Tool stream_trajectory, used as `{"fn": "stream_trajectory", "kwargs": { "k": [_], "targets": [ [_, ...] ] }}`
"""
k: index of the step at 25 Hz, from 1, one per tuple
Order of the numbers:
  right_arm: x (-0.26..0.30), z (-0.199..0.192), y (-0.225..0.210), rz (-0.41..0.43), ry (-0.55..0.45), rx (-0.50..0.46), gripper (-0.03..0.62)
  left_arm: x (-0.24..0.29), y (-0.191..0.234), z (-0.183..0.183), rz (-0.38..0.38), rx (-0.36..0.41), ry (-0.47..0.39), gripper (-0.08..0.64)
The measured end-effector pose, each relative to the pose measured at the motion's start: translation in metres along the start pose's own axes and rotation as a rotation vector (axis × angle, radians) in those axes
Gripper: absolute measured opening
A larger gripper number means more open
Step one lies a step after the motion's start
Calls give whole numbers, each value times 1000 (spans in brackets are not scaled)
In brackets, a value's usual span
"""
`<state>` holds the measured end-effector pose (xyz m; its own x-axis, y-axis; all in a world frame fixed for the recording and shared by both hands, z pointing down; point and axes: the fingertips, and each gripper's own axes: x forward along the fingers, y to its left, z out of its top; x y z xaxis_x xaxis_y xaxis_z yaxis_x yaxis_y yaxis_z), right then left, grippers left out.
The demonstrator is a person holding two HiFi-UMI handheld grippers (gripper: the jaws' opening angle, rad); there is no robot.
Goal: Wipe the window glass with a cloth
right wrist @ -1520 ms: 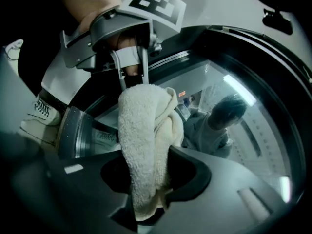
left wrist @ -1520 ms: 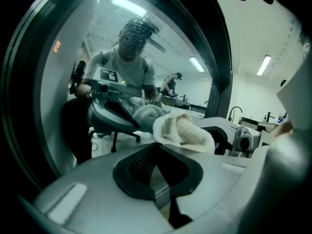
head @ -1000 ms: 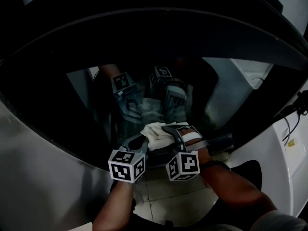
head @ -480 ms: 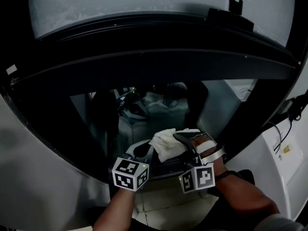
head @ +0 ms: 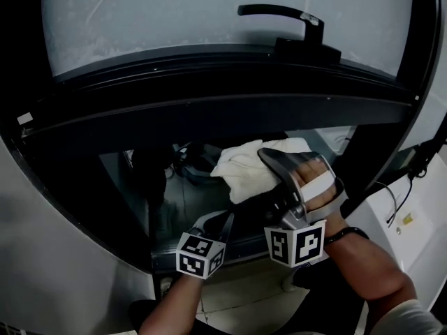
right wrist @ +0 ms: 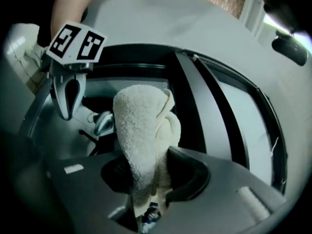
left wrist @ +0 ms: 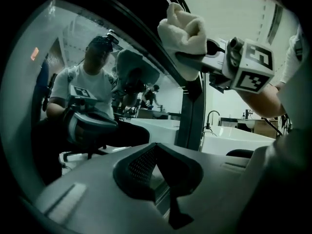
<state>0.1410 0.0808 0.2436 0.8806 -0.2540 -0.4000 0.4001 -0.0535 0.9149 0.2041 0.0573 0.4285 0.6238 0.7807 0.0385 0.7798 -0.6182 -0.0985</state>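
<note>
We log right gripper (head: pixel 274 160) centre right, clamped on white cloth (head: pixel 244 167) at top edge of window glass (head: pixel 140 187), left gripper (head: pixel 225 222) lower centre, black handle (head: pixel 283 14) top.

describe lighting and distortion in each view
Head view: dim below, with the pale upper pane brightest and the cloth well lit. Left gripper view: fisheye bend, glass mirroring a person. Right gripper view: black corners, cloth sharp.

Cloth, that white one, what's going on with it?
A person is cleaning a window. The right gripper is shut on the white cloth and holds it up near the top of the dark window glass. The left gripper is shut with nothing in it, lower down.
</note>
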Motion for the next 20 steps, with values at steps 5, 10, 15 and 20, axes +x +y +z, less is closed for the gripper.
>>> {"fn": "stream_trajectory", "kwargs": {
  "k": [5,10,15,20],
  "targets": [
    [16,-15,-19,-77,40,-7,135,-3,5,1,9,-12,-6,17],
    [23,-15,-29,-187,31,-25,135,-5,7,3,10,-17,-15,17],
    [33,-19,-30,-255,35,-27,135,-8,11,0,19,-24,-10,17],
    [38,-19,-30,-282,29,-17,135,-14,16,1,33,-36,-18,17]
  ]
}}
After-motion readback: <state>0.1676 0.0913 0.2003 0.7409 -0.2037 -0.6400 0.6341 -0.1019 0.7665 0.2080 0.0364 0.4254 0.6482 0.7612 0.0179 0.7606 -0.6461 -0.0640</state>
